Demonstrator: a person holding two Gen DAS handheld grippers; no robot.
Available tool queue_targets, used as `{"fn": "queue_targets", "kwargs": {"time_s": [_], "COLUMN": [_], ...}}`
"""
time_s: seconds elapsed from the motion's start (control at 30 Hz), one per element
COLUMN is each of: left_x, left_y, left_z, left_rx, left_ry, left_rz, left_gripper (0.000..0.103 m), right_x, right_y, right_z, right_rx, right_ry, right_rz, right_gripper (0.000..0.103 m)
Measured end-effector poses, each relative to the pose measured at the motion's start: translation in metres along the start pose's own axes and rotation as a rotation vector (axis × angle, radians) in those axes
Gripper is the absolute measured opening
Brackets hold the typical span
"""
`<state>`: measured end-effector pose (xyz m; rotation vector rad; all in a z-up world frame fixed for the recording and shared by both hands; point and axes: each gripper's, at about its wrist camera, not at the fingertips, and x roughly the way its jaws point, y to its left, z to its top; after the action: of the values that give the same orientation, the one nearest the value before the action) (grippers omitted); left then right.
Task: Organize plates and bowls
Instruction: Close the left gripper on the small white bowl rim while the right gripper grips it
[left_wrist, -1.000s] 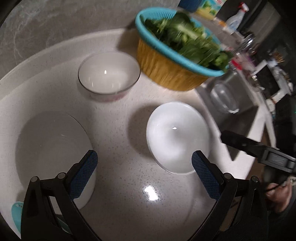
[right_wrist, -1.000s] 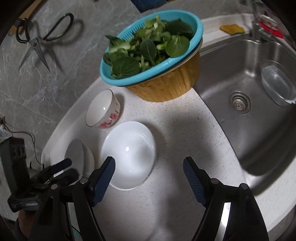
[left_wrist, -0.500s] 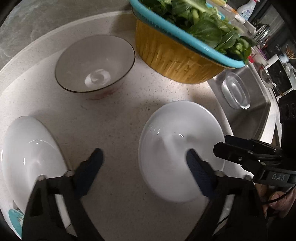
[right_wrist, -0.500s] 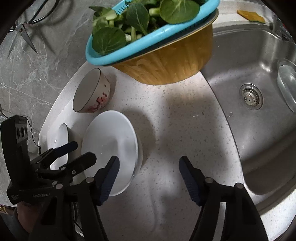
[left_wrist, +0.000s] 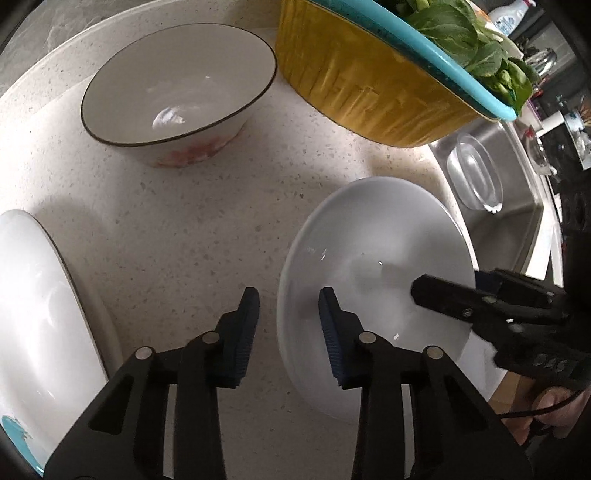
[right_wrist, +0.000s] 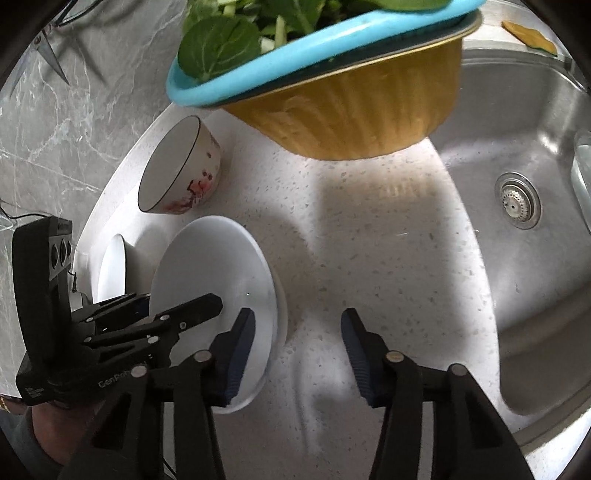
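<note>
In the left wrist view the left tool (left_wrist: 289, 325) filled the bottom centre, its blue-padded fingers (left_wrist: 246, 334) partly apart with a narrow gap; the left finger stood over bare speckled tabletop (left_wrist: 177, 236) and the right finger lay over the near left rim of the white plate (left_wrist: 373, 258), so the rim sat between them; whether the pads touched the plate I could not tell. At the lower right of that frame the right tool (left_wrist: 443, 295) reached in over the plate's right side. In the right wrist view the right tool (right_wrist: 297, 345) stood at the bottom centre with its fingers wide apart; its left finger overlapped the plate's (right_wrist: 210, 266) right edge and its right finger hung over bare tabletop (right_wrist: 369, 240); nothing was gripped. The left tool (right_wrist: 184, 308) appeared at the lower left of that frame, with one finger over the plate's face and the other behind its rim. A second white dish (left_wrist: 33, 310) lay at the left edge of the left wrist view. Farther back, in the upper left, stood a white bowl with a dark rim and red floral marks (left_wrist: 177, 88); beside it, in the upper right, a yellow basin carried a turquoise colander of leafy greens (left_wrist: 373, 85); beyond, at the right edge, lay the steel sink (right_wrist: 517, 155).
</note>
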<state>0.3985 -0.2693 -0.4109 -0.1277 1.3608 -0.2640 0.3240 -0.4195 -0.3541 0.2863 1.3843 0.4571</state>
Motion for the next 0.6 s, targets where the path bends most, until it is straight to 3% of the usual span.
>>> {"fn": "queue_targets", "kwargs": {"time_s": [0.1,0.27,0.6], "left_x": [-0.001,-0.003,-0.011], "left_y": [0.002,-0.006,-0.015], "left_z": [-0.001,0.003,0.001], "left_rx": [-0.001,0.009,0.017], "left_ry": [-0.006,-0.008,-0.017], "left_rz": [-0.013,-0.024,-0.044], "left_gripper": [0.024,0.014,0.011], "right_x": [0.007,0.011,0.007], "right_y": [0.003,0.009,0.005], "right_z": [-0.001,-0.002,-0.003], "right_rx": [-0.01,-0.034,-0.019], "right_ry": [0.013,0.007,-0.023], "right_rz": [-0.009,-0.001,-0.025], "right_gripper": [0.029,0.015,0.01]}}
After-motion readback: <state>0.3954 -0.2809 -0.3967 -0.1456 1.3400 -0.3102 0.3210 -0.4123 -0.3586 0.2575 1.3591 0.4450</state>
